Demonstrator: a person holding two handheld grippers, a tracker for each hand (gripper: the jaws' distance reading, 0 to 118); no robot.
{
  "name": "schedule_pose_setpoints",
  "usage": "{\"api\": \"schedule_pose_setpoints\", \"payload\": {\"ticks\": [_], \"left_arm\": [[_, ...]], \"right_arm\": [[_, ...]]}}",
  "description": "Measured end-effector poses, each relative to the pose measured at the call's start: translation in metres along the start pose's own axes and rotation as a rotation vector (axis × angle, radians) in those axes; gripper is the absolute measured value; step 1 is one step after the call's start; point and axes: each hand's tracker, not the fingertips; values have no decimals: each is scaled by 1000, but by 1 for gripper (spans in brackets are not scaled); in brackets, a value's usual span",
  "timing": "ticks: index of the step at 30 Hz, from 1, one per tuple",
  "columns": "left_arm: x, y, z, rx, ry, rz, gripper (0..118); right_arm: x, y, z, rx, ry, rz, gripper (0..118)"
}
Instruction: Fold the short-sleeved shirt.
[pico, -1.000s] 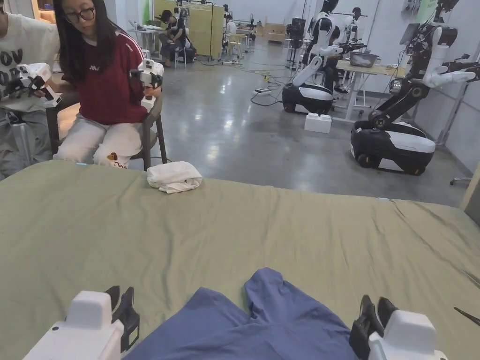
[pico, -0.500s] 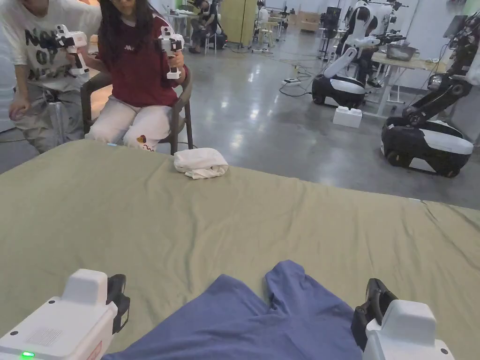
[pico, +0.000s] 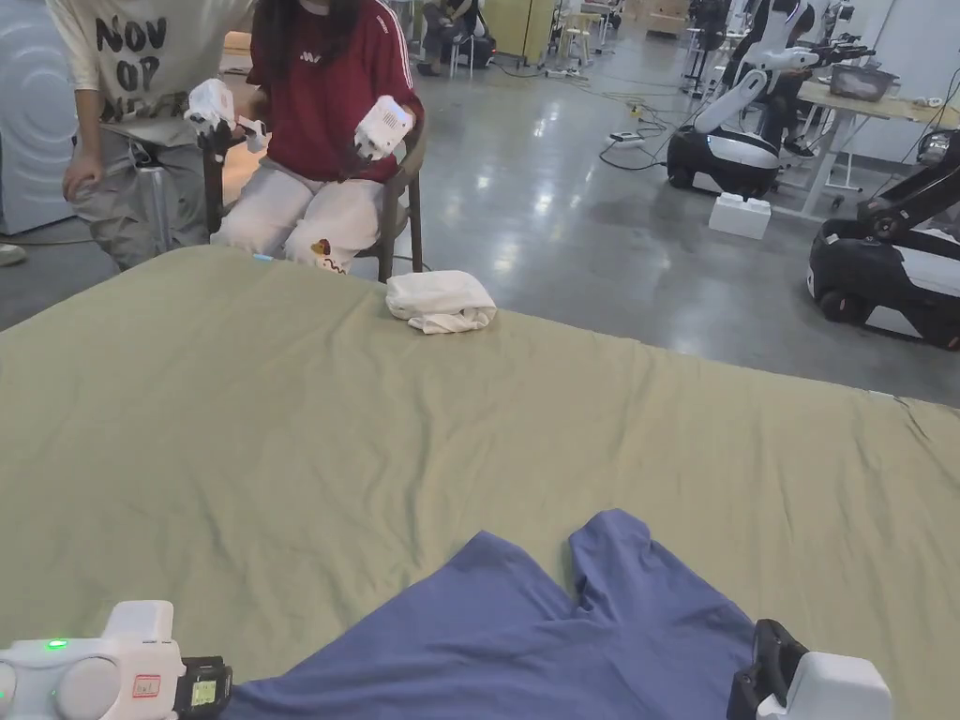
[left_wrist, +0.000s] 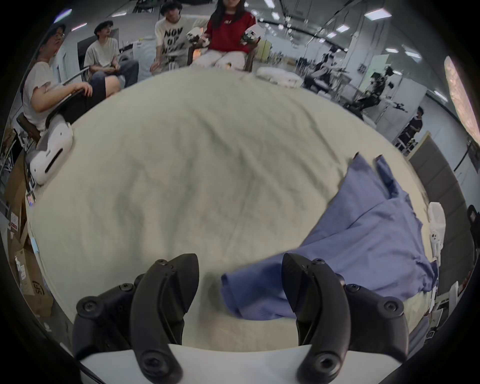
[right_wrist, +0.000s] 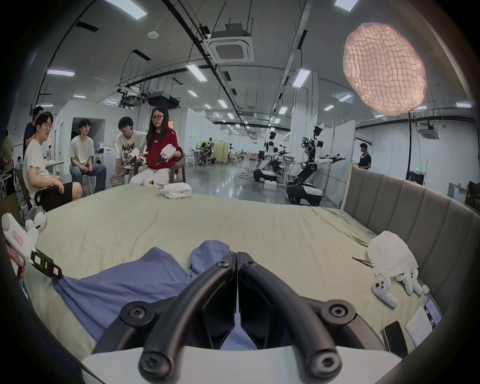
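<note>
Left gripper (left_wrist: 240, 270) at the near-left bed edge – jaws wide apart, blue shirt (pico: 525, 637) corner lying between them, not pinched. Shirt spread across the near side of the green bedsheet (pico: 375, 450). Right gripper (right_wrist: 237, 256) low over the shirt's right part – jaws pressed together; cloth between them: cannot tell.

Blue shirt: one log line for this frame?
blue shirt: crumpled on green sheet, unfolded | left gripper: open beside shirt edge | right gripper: shut, over shirt, grip unconfirmed
</note>
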Motion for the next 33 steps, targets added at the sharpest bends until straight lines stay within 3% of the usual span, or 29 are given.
{"api": "schedule_pose_setpoints", "payload": {"ticks": [3, 5, 7, 10, 12, 14, 18, 19, 21, 29, 30, 33], "left_arm": [[2, -6, -19, -82, 41, 13, 61], [10, -11, -15, -13, 63, -16, 55], [12, -10, -20, -2, 71, -58, 33], [19, -10, -21, 17, 45, -99, 22], [20, -12, -20, 25, 28, -111, 4], [21, -14, -18, 37, 38, -125, 3], [21, -21, -1, 87, 19, -75, 2], [22, -22, 6, 98, 19, -74, 2], [24, -23, 13, 112, 19, -69, 2], [22, -26, 13, 118, 27, -52, 2], [22, -26, 11, 113, 26, -50, 2], [23, -27, 12, 102, 32, -55, 2]], "right_arm": [[2, -5, -6, -35, -3, -4, 0], [4, -8, -11, -57, -4, -4, 0], [7, -12, -21, -79, -6, -7, 0], [17, -15, -47, -161, 7, -40, 0], [26, -16, -78, -232, 19, -56, 0], [37, -16, -114, -321, 28, -53, 4], [53, -16, -197, -481, 61, 5, 67], [56, -17, -215, -502, 71, 13, 70], [58, -19, -248, -548, 93, 51, 70], [51, -34, -319, -703, 183, 75, 71], [48, -35, -323, -724, 210, 91, 64], [36, -38, -326, -755, 235, 127, 29]]}}
